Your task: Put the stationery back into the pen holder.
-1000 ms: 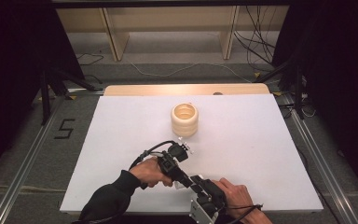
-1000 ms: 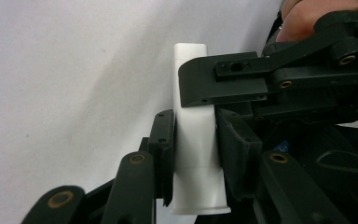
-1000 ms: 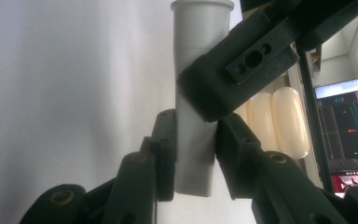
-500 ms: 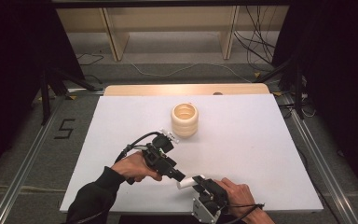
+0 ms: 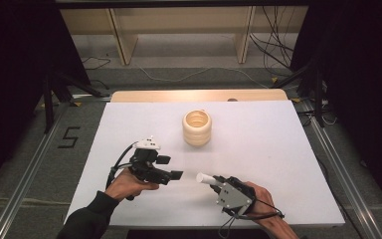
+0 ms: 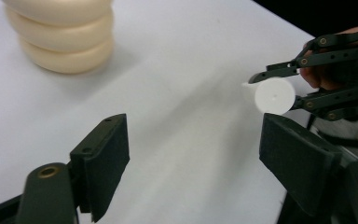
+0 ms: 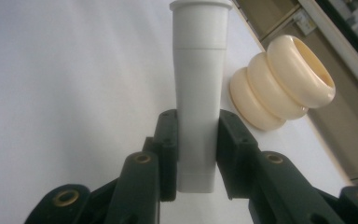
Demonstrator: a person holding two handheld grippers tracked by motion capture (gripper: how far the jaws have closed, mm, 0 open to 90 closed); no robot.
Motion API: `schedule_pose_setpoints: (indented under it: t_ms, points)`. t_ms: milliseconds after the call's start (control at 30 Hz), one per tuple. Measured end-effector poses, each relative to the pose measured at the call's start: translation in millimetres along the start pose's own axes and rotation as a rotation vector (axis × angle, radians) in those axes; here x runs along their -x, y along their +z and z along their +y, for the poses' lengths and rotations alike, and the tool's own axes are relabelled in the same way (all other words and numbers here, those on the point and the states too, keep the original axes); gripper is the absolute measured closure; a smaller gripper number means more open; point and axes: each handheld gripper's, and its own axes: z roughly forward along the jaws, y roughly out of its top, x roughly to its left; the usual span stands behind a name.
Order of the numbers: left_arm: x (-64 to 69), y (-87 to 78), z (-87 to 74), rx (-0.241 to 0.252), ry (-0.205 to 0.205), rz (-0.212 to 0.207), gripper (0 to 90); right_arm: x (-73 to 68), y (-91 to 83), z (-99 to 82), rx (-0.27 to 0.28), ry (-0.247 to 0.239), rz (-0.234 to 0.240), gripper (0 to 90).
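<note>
Tube [image 7: 199,88], white and plastic, sits clenched between the two black jaws of my right gripper [image 7: 196,154], which press on its flat lower end while the round cap end points away toward the upper middle of the right gripper view. In the high view I see that right gripper [image 5: 218,185] at the lower right of centre, the tube [image 5: 206,179] sticking out toward the left. My left gripper [image 5: 171,168] sits just left of it, lower left of centre, apart from the tube; its jaws have just been opening and now stand released with nothing between them. The left gripper view shows the tube's round end [image 6: 274,96] at right. A cream ribbed ring stack [image 5: 197,128] stands on the white table [image 5: 278,149], above centre.
</note>
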Motion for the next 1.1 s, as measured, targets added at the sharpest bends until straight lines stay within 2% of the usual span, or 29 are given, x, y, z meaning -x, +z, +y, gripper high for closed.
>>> schedule_pose_setpoints:
  t_ms: [167,367,567,967,1100]
  points:
    - [-1.5,-2.8,-13.5,0.061,0.007,0.044,21.2,14.3,3.9,-1.0,0.031,0.119,0.033,71.2]
    - [1.4,-3.6,-25.9,0.126,0.04,0.109,20.5,30.0,7.6,-0.6,0.073,0.273,0.071,71.2]
    - [1.5,-6.5,-37.5,0.178,0.051,0.157,19.5,43.4,10.6,1.1,0.1,0.374,0.094,71.2]
    - [0.3,-16.9,-50.3,0.265,0.036,0.207,18.6,61.3,20.1,8.0,0.137,0.461,0.093,71.2]
    - [-0.4,-18.6,-53.2,0.262,0.039,0.205,18.0,67.2,22.6,9.6,0.146,0.488,0.097,71.2]
